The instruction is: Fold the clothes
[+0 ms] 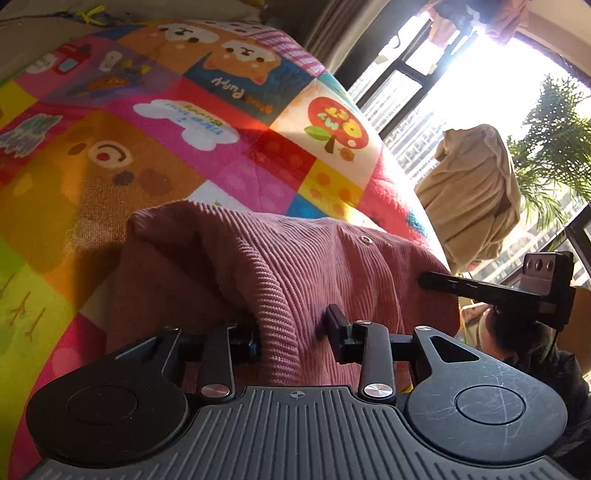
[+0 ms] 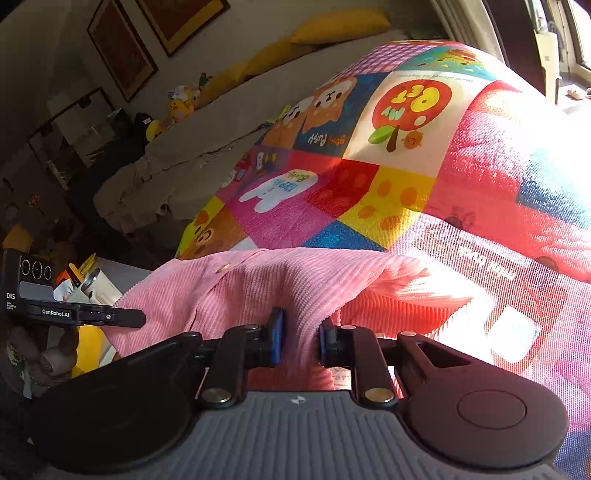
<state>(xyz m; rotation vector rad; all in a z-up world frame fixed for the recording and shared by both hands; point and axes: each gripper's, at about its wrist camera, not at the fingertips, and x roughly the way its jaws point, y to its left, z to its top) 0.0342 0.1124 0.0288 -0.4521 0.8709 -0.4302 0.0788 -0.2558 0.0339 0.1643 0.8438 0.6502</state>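
Pink ribbed corduroy garment (image 1: pixel 295 258), bunched

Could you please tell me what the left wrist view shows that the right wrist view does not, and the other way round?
Only the left wrist view shows the sunlit window, a beige cloth hanging before it and a green plant. Only the right wrist view shows framed pictures on the wall, yellow pillows and plush toys along the bed. Both show the pink corduroy garment on the patchwork quilt, pinched by the left gripper and by the right gripper.
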